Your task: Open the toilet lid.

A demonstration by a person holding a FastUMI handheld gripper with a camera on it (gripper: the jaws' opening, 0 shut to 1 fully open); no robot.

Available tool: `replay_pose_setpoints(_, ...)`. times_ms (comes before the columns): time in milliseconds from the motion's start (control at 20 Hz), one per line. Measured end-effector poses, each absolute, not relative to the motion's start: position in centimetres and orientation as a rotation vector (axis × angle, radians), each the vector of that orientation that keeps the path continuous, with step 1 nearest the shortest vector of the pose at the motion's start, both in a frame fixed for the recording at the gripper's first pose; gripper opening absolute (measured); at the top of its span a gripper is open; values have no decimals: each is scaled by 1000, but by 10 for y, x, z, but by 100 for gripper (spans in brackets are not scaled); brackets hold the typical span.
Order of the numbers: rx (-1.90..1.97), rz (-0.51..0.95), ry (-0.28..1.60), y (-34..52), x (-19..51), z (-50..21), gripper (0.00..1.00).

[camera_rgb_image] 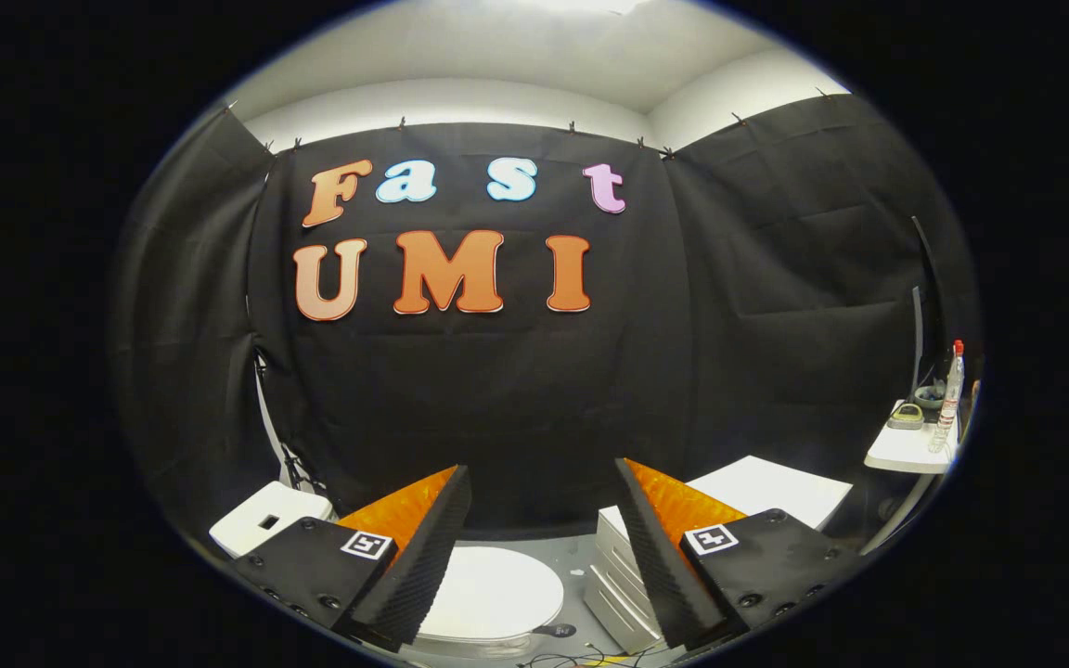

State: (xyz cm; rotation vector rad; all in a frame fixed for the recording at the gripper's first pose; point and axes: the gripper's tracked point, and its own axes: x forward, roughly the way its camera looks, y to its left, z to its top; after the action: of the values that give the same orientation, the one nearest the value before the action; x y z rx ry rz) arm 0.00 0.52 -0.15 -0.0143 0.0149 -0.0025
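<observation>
Hovering wide open and empty, the claw (544, 547) frames the toilet lid (488, 594), which lies below and just ahead, between the fingers. Misjudging the descent could make a finger skid off the smooth rim. The lid looks white, oval, glossy and closed flat. A white drawer unit (613, 575) stands beside it.

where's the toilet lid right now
In the gripper view the toilet lid lies closed, low between the open tongs and below them, nearer the left finger, with a white drawer unit just to its right.
</observation>
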Motion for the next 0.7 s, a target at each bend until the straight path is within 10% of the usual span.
replay_pose_setpoints(700, 3, -13, 25, 2, 1, -6, 99)
